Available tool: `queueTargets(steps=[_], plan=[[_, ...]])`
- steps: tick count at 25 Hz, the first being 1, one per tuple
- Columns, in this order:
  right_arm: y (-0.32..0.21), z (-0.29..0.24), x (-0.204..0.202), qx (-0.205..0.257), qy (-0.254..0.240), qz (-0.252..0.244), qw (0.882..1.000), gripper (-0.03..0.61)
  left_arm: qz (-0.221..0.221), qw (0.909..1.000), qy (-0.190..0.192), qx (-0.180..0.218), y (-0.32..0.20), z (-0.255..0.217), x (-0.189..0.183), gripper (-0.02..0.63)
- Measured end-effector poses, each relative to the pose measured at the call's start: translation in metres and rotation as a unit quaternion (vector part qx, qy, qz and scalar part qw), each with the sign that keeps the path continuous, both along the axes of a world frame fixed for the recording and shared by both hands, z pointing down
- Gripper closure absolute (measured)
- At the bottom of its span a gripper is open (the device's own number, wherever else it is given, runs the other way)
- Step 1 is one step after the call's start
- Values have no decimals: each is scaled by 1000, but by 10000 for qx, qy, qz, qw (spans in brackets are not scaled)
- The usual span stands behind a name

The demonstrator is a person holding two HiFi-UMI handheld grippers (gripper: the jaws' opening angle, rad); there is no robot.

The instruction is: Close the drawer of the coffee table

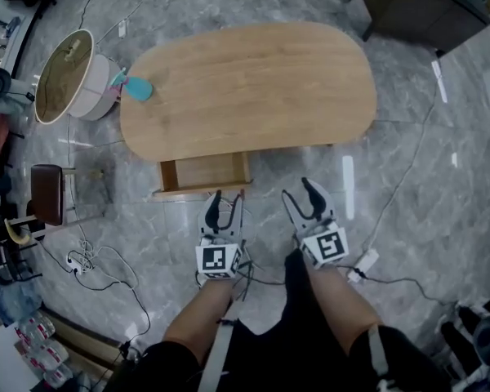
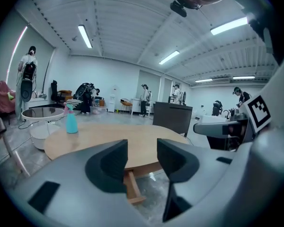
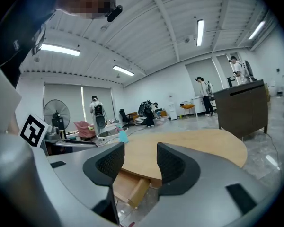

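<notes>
The oval wooden coffee table (image 1: pixel 253 88) stands on the marble floor in front of me. Its drawer (image 1: pixel 204 174) is pulled out from the near left side and looks empty. My left gripper (image 1: pixel 227 202) hovers just in front of the drawer's front edge, open and holding nothing. My right gripper (image 1: pixel 302 194) is to the right of the drawer, near the table's edge, also open and empty. The left gripper view has the drawer (image 2: pixel 131 188) low between the left gripper's (image 2: pixel 142 150) jaws. In the right gripper view the drawer (image 3: pixel 130 188) lies below the right gripper (image 3: pixel 140 157).
A teal spray bottle (image 1: pixel 135 86) stands at the table's left end. A round white side table (image 1: pixel 69 76) is just left of it, a brown stool (image 1: pixel 47 193) nearer me. Cables (image 1: pixel 90 260) and a power strip (image 1: pixel 363 264) lie on the floor. A dark cabinet (image 1: pixel 416 6) stands far right.
</notes>
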State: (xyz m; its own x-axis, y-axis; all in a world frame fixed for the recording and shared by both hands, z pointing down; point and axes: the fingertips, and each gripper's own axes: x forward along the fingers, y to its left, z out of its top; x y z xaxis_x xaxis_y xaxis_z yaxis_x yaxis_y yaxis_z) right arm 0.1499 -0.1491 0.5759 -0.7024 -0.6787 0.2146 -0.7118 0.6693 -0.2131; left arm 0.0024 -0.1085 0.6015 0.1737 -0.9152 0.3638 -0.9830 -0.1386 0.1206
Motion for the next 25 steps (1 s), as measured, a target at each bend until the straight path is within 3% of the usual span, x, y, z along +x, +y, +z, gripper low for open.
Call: queueTargets(steps=[5,8,13,17,25], plan=[[45,-17,-67,89,0,-3,10000,383,-7,9995,-56,316,39,-17,-82,430],[74,-6,-103,80,156,140,9997,383,6,9994,86,321,66,-17,-128,430],[100,4,-144,114,399,555,9976,383,291,9994,-66,193,98,-5,-186,430],[116,15,-178,136,566,422,9974,383,560,9983,-155,88,112,12,-202,430],[126,90,-205,-438,571,264,9971,383,637,9974,-206,-265,108,75,-208,430]])
